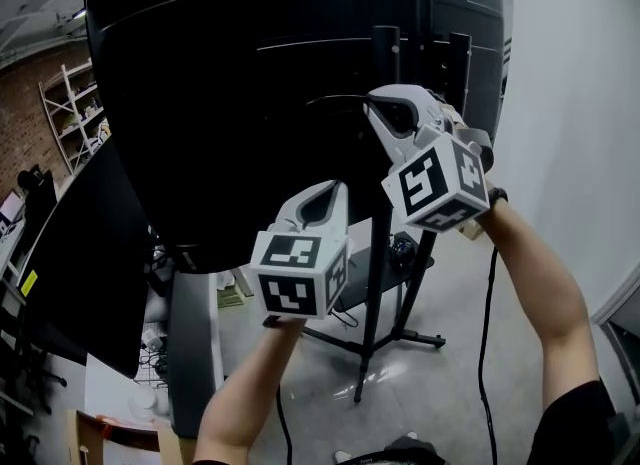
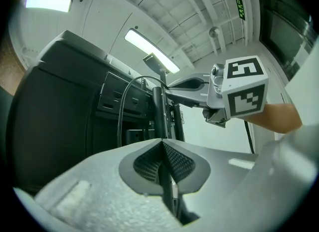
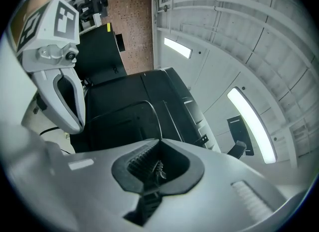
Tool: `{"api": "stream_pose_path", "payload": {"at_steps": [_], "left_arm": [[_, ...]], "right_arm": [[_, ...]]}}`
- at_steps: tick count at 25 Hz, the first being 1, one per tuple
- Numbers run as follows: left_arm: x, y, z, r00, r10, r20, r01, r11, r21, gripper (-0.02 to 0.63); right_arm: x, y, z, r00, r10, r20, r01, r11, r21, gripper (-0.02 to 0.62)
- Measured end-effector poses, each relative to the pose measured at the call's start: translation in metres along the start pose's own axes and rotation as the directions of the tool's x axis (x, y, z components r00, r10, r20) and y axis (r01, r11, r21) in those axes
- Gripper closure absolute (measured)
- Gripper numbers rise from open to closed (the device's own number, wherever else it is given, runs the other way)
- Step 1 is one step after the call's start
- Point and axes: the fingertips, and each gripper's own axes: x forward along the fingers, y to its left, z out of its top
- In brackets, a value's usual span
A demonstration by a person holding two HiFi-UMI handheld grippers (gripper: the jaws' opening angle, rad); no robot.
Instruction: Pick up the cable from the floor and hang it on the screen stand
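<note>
Right gripper (image 1: 380,108) is clamped shut on the cable (image 1: 335,100), up behind the screen (image 1: 200,103) and right by the stand (image 1: 378,253) pole, with the thin wire arcing off its tip. Left gripper (image 1: 318,198) sits lower, jaws together, nothing in it that I can make out. I'd carry that loop over a bracket up top and check it's seated before letting go, or it'll probably slide off.

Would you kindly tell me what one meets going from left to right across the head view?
Shelving → left claw → right claw → white wall. The big black screen and its stand pole overlap the claws, so they are left out.
</note>
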Motion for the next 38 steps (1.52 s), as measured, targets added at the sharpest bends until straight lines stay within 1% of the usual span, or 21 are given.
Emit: {"api": "stream_pose_path", "payload": {"at_steps": [5, 10, 15, 18, 21, 27, 29, 32, 33, 38], "left_arm": [[0.016, -0.003, 0.016, 1.0, -0.026, 0.017, 0.026, 0.999, 0.021, 0.607], [0.037, 0.004, 0.039, 0.999, 0.014, 0.029, -0.016, 0.997, 0.076, 0.607], [0.063, 0.004, 0.061, 0.999, 0.013, 0.048, -0.017, 0.996, 0.083, 0.607], [0.078, 0.006, 0.071, 0.998, 0.037, 0.057, -0.043, 0.993, 0.108, 0.607], [0.091, 0.006, 0.08, 0.996, 0.053, 0.066, -0.061, 0.99, 0.13, 0.607], [0.109, 0.012, 0.091, 0.993, 0.09, 0.073, -0.1, 0.982, 0.158, 0.607], [0.114, 0.013, 0.095, 0.992, 0.099, 0.076, -0.111, 0.98, 0.167, 0.607], [0.12, 0.012, 0.099, 0.991, 0.107, 0.08, -0.12, 0.977, 0.179, 0.607], [0.121, 0.012, 0.1, 0.991, 0.109, 0.081, -0.122, 0.976, 0.18, 0.607], [0.128, 0.01, 0.104, 0.989, 0.118, 0.083, -0.132, 0.973, 0.188, 0.607]], "right_arm": [[0.015, -0.037, 0.002, 1.0, -0.023, 0.014, 0.023, 1.0, 0.005, 0.581], [0.033, -0.076, 0.004, 0.998, -0.037, 0.042, 0.037, 0.999, -0.018, 0.581], [0.057, -0.122, 0.001, 0.998, -0.034, 0.052, 0.035, 0.999, -0.013, 0.58], [0.07, -0.145, 0.002, 0.997, -0.033, 0.069, 0.034, 0.999, -0.017, 0.581], [0.082, -0.165, 0.001, 0.997, -0.03, 0.065, 0.032, 0.999, -0.023, 0.581], [0.103, -0.208, 0.004, 0.997, -0.051, 0.051, 0.054, 0.997, -0.058, 0.58], [0.107, -0.226, 0.004, 0.996, -0.074, 0.043, 0.077, 0.996, -0.054, 0.58], [0.106, -0.259, 0.0, 0.988, -0.157, 0.012, 0.158, 0.985, -0.065, 0.58], [0.107, -0.266, -0.004, 0.985, -0.173, 0.0, 0.173, 0.983, -0.069, 0.58], [0.107, -0.292, -0.029, 0.978, -0.201, -0.046, 0.199, 0.979, -0.046, 0.58]]}}
